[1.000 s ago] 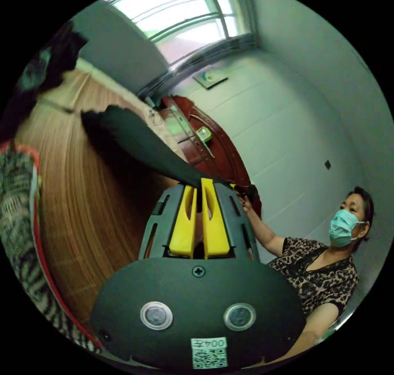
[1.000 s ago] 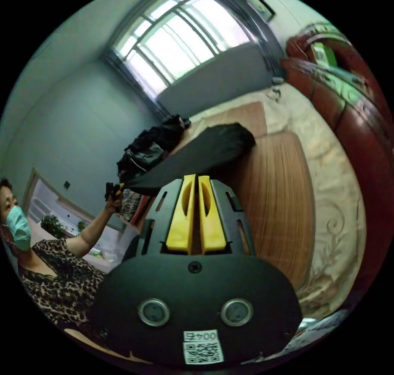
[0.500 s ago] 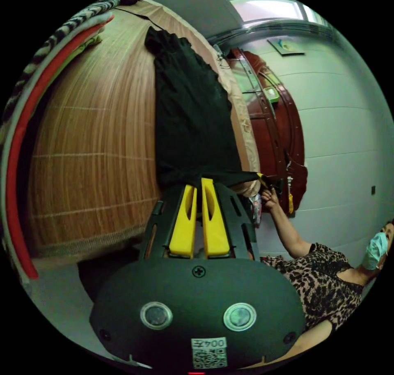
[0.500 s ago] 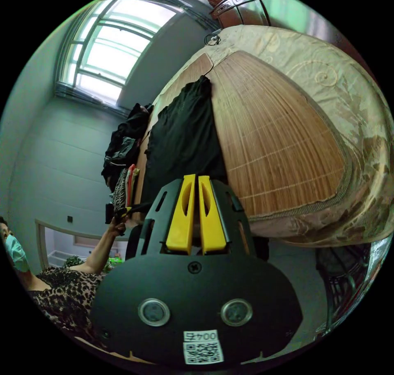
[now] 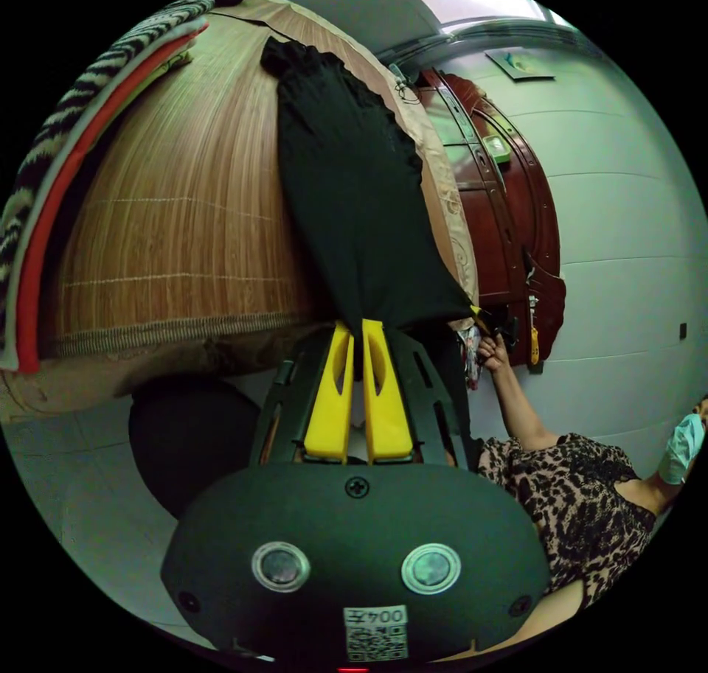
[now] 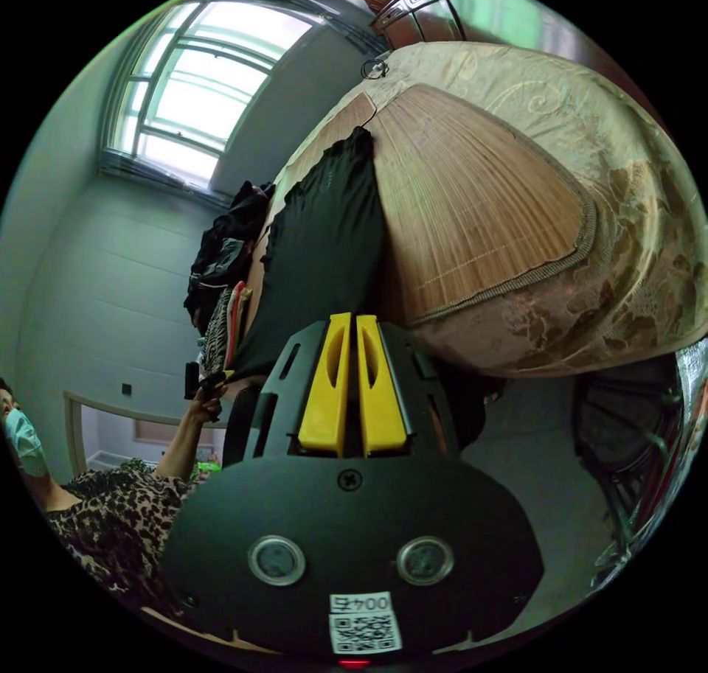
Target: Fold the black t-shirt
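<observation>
1. My left gripper (image 5: 358, 328) is clamped on one near corner of the black shirt (image 5: 354, 194). My right gripper (image 6: 352, 323) pinches the other near corner, jaws closed on cloth.
2. The shirt lies stretched along the bamboo mat (image 5: 169, 216) on the bed (image 6: 590, 135), its near edge pulled off the bed's edge toward me.
3. Its long axis runs from my grippers away to the far end of the bed, and its far end is bunched narrow.
4. Risk, as I judge it: pulling harder could drag the whole shirt off the mat, or a corner could slip free.
5. Uneven tension between my hands would skew the cloth and set crooked creases.
</observation>
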The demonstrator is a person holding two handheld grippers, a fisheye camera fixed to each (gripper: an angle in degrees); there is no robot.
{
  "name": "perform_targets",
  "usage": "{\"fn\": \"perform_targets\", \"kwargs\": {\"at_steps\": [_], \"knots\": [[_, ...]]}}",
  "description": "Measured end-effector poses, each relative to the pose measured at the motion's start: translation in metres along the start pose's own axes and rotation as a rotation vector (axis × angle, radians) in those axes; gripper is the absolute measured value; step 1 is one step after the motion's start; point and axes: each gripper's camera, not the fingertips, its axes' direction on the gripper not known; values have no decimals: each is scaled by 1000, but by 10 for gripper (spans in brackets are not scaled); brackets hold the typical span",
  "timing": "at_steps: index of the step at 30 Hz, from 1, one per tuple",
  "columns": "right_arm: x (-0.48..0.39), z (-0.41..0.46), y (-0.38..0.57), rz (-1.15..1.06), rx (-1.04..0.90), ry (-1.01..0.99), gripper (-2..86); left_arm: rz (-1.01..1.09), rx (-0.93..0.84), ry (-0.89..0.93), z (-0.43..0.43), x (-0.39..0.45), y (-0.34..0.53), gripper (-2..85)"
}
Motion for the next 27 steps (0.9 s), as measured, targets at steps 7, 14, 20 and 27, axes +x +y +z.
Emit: {"fn": "perform_targets", "kwargs": {"at_steps": [7, 14, 20, 27], "knots": [[-4, 5, 58, -13, -58, 53, 1, -4, -36, -13, 11, -10, 60, 32], [-12, 22, 97, -5, -124, 110, 1, 17, -73, -79, 26, -13, 105, 30], [-35, 33, 120, -41, -156, 162, -1, 4, -78, -97, 35, -18, 135, 29], [-67, 26, 141, -87, -132, 180, -1, 10, -40, -89, 31, -12, 171, 29]]}}
